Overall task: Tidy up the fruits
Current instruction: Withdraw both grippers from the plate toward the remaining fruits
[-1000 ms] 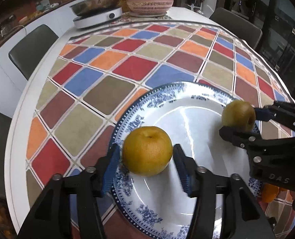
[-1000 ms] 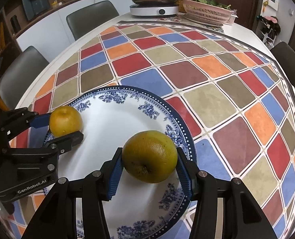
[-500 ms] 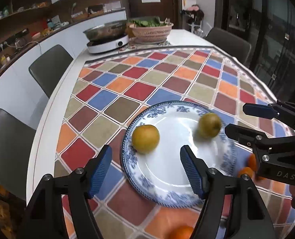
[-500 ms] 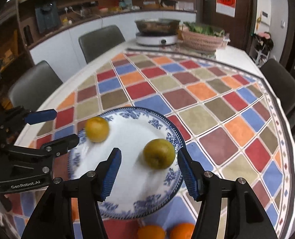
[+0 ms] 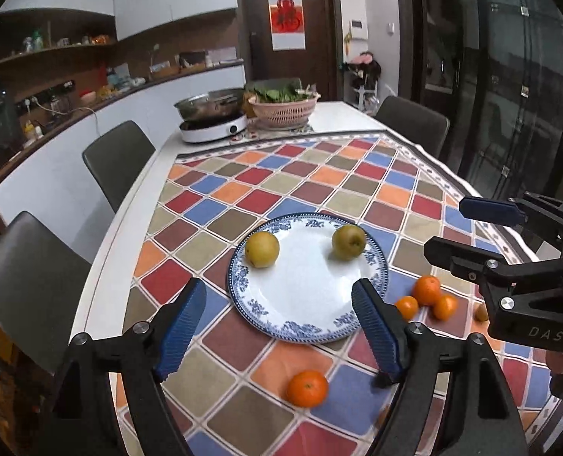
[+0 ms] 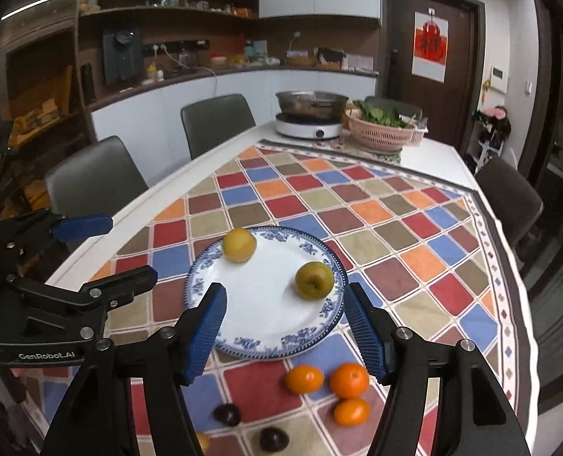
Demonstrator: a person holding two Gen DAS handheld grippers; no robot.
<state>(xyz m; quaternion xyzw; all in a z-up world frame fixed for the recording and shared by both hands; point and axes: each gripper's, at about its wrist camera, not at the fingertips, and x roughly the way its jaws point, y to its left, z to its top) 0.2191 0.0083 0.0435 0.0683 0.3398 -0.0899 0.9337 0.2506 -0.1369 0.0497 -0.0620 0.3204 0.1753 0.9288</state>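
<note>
A blue-and-white plate lies on the checked tablecloth. On it sit a yellow pear and a greener pear, apart from each other. My left gripper is open and empty, held back above the plate's near edge. My right gripper is open and empty, also pulled back from the plate. Each gripper shows in the other's view, the right one and the left one. Several oranges lie on the cloth beside the plate, one orange nearer me.
Two dark fruits lie near the front edge. A hotpot cooker and a pink basket of greens stand at the table's far end. Grey chairs line the left side, one chair on the right.
Both grippers opened, let go of the pears on the plate, and drew back and up. The oranges and dark fruits came into view.
</note>
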